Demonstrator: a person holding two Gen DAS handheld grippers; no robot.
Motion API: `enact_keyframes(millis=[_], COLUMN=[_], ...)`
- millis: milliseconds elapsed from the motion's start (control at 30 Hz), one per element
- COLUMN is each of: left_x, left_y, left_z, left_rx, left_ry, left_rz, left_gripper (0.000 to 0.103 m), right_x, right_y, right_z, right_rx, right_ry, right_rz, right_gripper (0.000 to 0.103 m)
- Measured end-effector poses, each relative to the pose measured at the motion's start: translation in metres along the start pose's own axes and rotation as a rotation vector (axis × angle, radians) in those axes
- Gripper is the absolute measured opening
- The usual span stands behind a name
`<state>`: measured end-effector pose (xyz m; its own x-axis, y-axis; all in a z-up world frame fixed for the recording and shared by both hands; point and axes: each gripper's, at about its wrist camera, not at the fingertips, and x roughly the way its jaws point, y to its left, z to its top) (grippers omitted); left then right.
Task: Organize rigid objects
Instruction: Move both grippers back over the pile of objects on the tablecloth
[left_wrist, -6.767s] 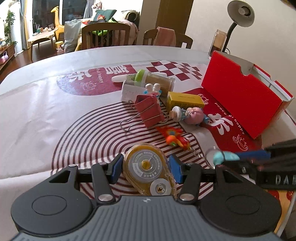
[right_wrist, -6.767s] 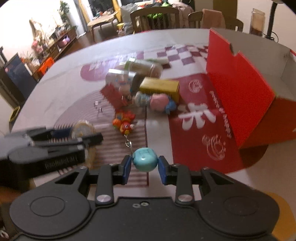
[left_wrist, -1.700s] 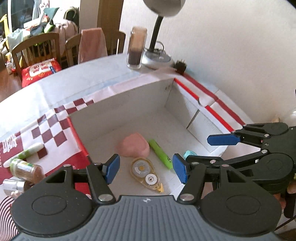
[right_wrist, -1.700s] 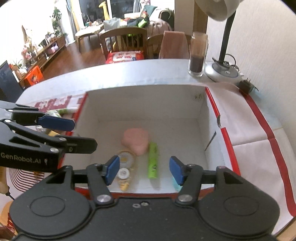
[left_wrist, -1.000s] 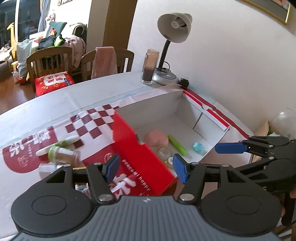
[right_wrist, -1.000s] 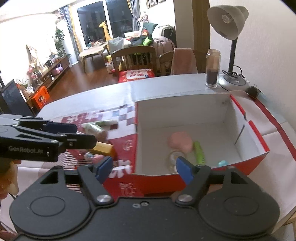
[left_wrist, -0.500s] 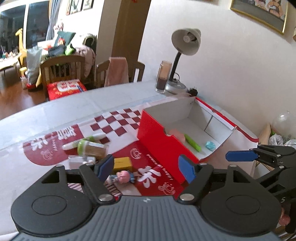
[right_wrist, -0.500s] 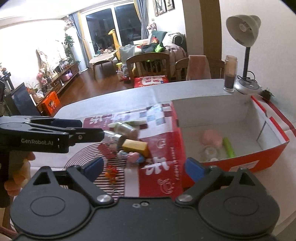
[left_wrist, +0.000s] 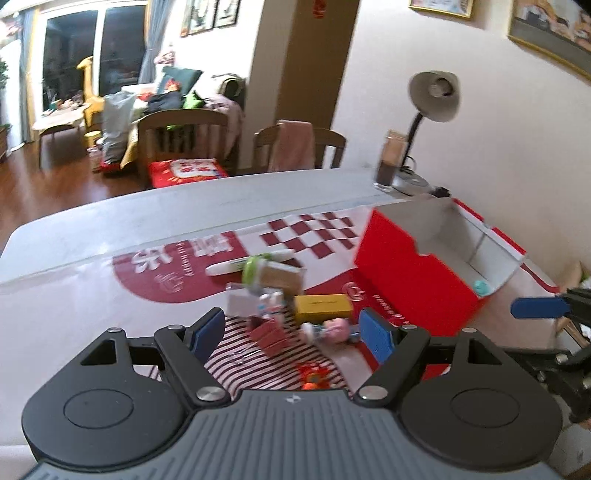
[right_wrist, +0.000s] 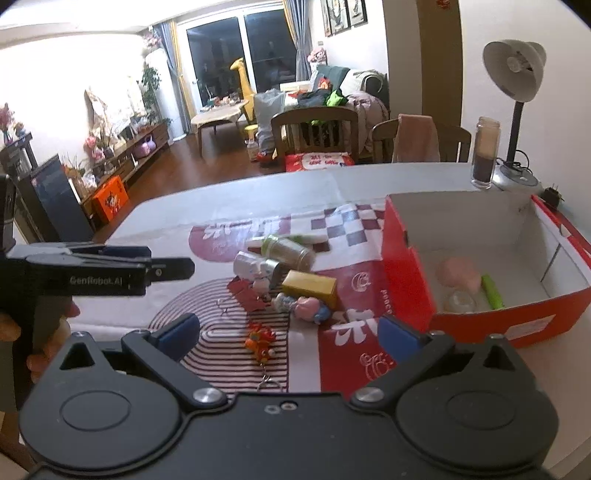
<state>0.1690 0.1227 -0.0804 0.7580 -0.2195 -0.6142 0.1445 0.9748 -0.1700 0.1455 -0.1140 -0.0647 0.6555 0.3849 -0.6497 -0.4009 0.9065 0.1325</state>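
The red box stands open at the right and holds a pink lump, a green marker, a tape dispenser and a teal ball. Loose on the mat lie a yellow box, a doll, a red binder clip, an orange keychain toy, a green-lidded jar and a white marker. My left gripper is open and empty, above the pile. My right gripper is open and empty, high above the mat.
A desk lamp and a glass jar stand at the table's back right by the wall. Wooden chairs line the far edge. The left gripper's body shows at the left of the right wrist view.
Both grippers released the tape dispenser and the teal ball into the box, then pulled back and up to the left, away from it. Both now face the loose pile.
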Motion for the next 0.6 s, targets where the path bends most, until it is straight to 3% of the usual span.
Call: enact_keyframes(millis=[333, 600], left_x=[0.030, 0.066], left_y=[0.014, 0.017], left_z=[-0.022, -0.027], left_rx=[0.013, -0.007], left_ry=[0.038, 0.083], left_rz=[0.023, 0.013], left_gripper=[0.079, 0.079], right_x=[0.034, 0.072], right_y=[0.029, 0.029], right_z=[-0.022, -0.033], right_rx=[-0.111, -0.158], right_ry=[0.066, 0.107], right_rz=[0.009, 0.024], right_gripper=[0.102, 0.099])
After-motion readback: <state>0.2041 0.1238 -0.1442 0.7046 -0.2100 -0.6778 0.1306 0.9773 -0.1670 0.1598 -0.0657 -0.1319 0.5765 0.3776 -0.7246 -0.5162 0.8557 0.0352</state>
